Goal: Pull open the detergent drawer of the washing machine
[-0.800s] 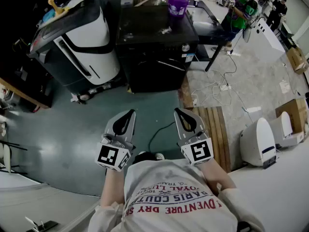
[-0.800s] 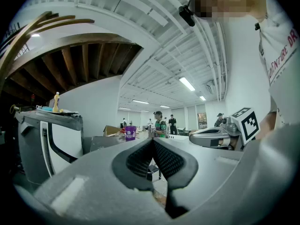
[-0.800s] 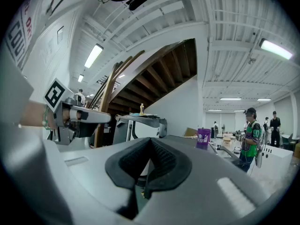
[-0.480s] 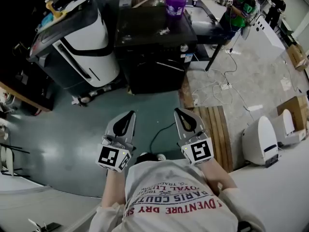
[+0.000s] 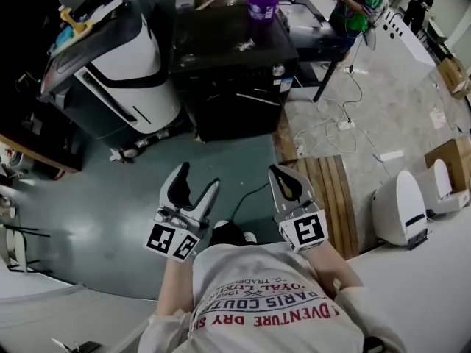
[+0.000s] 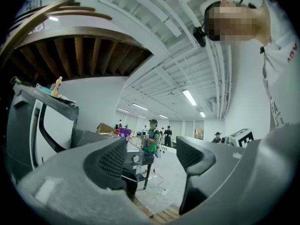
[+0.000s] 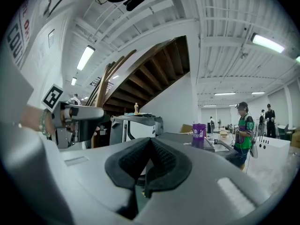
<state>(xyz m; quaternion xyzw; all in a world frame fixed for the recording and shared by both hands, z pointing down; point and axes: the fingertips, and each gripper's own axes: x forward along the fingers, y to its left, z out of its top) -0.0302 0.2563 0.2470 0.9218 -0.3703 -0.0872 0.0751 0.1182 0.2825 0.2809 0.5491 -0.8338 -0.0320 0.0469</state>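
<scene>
A black box-shaped machine [image 5: 235, 65] with a round knob on its front stands ahead of me across the green floor; it also shows in the left gripper view [image 6: 133, 161]. I cannot make out a detergent drawer on it. To its left is a white and black appliance [image 5: 125, 57]. My left gripper [image 5: 193, 186] hangs low in front of me, well short of both machines, its jaws open with nothing between them [image 6: 152, 156]. Beside it my right gripper [image 5: 283, 179] is shut on nothing, its pads pressed together [image 7: 149, 161].
A purple cup [image 5: 263, 2] stands on the black machine. Wooden planks [image 5: 331, 197] lie on the floor to the right, with loose cables [image 5: 338, 131] and white devices [image 5: 401, 208] beyond. People [image 5: 357, 2] stand at the far back. A wooden shelf [image 5: 29, 153] lines the left.
The left gripper's jaws, together before, now stand apart. The right gripper has stayed shut in the same place. The view has shifted slightly, so the machines sit higher in the picture.
</scene>
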